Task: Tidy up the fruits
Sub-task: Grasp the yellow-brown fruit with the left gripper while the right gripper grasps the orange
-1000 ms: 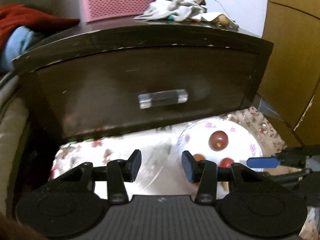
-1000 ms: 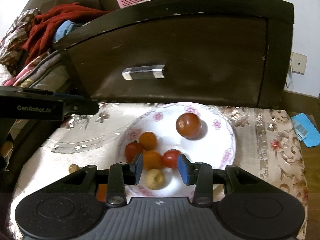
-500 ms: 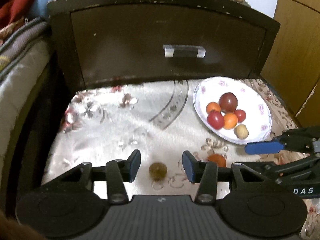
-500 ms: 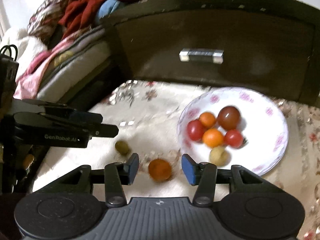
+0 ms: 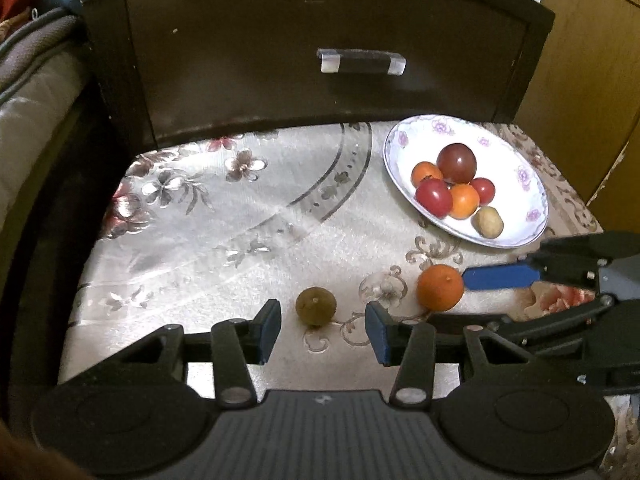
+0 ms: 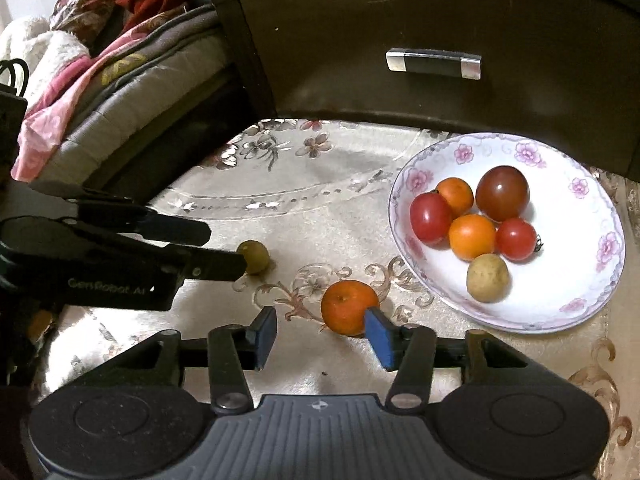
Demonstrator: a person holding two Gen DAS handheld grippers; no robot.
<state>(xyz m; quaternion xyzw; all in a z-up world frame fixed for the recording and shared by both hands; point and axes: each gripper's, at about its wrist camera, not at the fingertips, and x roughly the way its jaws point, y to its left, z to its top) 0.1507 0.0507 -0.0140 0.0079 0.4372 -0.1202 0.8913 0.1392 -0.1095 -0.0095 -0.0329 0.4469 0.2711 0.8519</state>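
Between the left gripper's parted, empty jaws, slightly ahead, a small brownish-green fruit is sitting on the cloth. Nearby, the right gripper has just been widening its jaws; the loose orange is lying against its right pad, unclamped. Beyond both, the plate is waiting rightward.

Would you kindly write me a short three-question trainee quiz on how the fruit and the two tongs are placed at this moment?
1. How many fruits lie in the white floral-rimmed plate?
2. True or false: the left tongs are clamped on the small round brownish-green fruit.
3. Which loose fruit lies nearest the right tongs: A) the round orange tangerine, B) the brownish-green fruit, C) the large dark red tomato?

Key:
1. Six.
2. False; the fruit sits on the pale floral tablecloth ahead of the open jaws, untouched.
3. A; it lies by the right-hand pad, jaws open, not pinching it.
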